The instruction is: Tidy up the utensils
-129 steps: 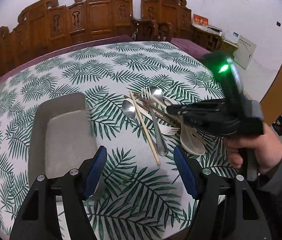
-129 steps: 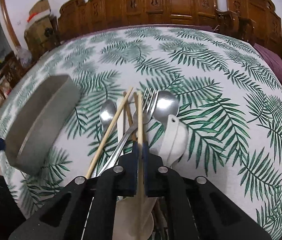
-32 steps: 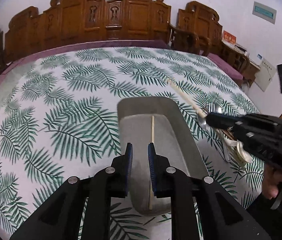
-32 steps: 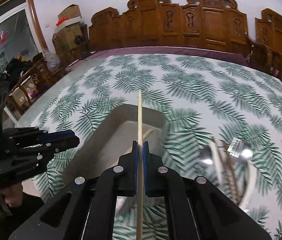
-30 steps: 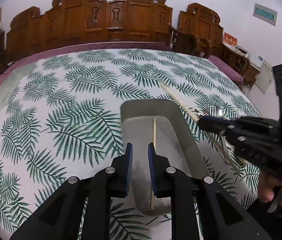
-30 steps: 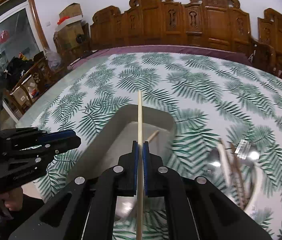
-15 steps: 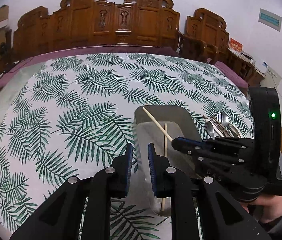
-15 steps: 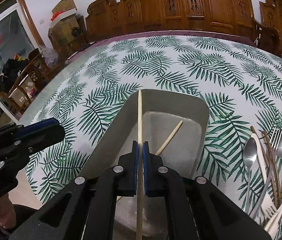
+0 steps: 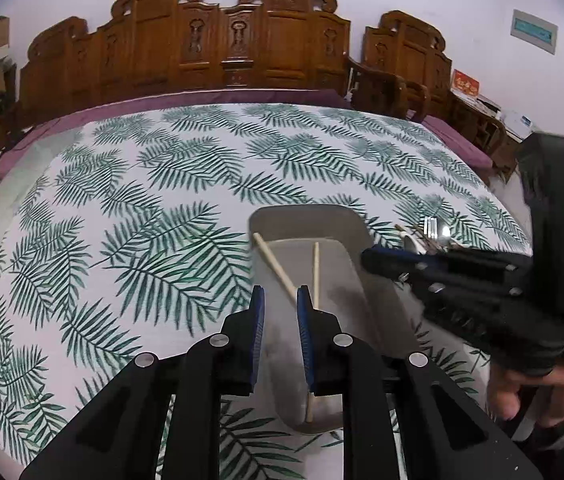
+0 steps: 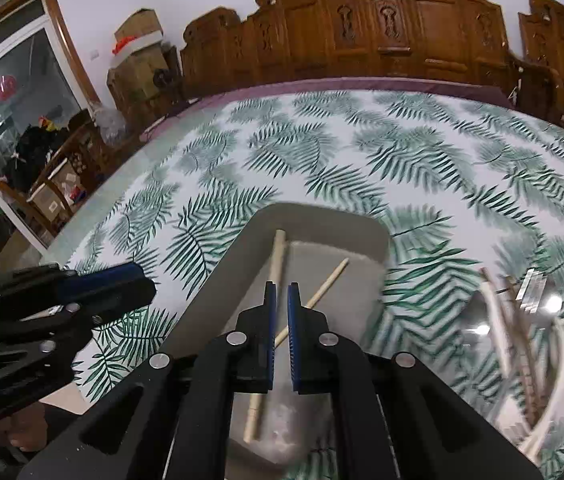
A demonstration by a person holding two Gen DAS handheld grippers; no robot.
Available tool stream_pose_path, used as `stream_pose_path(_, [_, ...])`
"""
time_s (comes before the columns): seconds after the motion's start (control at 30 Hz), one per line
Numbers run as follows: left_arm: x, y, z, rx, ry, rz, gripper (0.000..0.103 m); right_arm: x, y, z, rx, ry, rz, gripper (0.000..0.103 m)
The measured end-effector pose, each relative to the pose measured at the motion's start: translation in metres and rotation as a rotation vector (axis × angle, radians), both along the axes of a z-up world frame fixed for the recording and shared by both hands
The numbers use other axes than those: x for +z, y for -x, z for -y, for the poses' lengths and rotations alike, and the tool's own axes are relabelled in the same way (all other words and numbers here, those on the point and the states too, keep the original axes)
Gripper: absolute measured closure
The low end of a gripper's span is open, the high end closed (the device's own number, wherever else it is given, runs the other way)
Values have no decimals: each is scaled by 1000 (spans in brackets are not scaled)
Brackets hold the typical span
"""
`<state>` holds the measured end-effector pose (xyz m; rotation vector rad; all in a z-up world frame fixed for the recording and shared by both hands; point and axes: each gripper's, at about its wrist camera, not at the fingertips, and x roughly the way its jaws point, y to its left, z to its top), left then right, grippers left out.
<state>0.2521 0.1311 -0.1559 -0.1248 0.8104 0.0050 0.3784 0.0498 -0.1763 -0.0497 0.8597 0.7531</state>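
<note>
A grey oblong tray (image 9: 346, 222) (image 10: 322, 216) lies on the leaf-print tablecloth. Two wooden chopsticks lie in it, one (image 9: 273, 264) (image 10: 277, 256) along the left wall, the other (image 9: 316, 272) (image 10: 328, 280) slanted across the floor. My right gripper (image 10: 281, 292) hovers over the tray, its jaws slightly parted and empty. It shows in the left wrist view (image 9: 370, 258) at the tray's right side. My left gripper (image 9: 279, 300) is at the tray's near left edge, jaws narrowly parted, holding nothing. The remaining utensils (image 10: 522, 304) (image 9: 430, 232) lie right of the tray.
Carved wooden chairs (image 9: 241, 52) ring the far side of the round table. A purple underlay (image 9: 201, 98) shows at the far edge. Boxes and clutter (image 10: 41, 168) stand by a glass door to the left.
My right gripper has let go of the chopstick, which now lies in the tray along its left wall. The right jaws have parted a little. The left gripper has shifted slightly left of the tray.
</note>
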Motion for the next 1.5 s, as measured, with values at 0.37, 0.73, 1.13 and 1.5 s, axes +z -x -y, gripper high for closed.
stream_pose_path(0.37, [6,3,43,-79,8,27,60,18,3,114,-134,114,121,95])
stream_pose_path(0.73, [6,9,85,-138,-8,44,31,-18,2,184,-257,193,71,83])
stream_pose_path(1.13, [3,16,125,-175,-42,26,31,-62,-10,190,-266,229,-44,75])
stream_pose_path(1.5, [-6,13,149,-201,-49,-12,31,-65,-25,193,-272,145,-98,80])
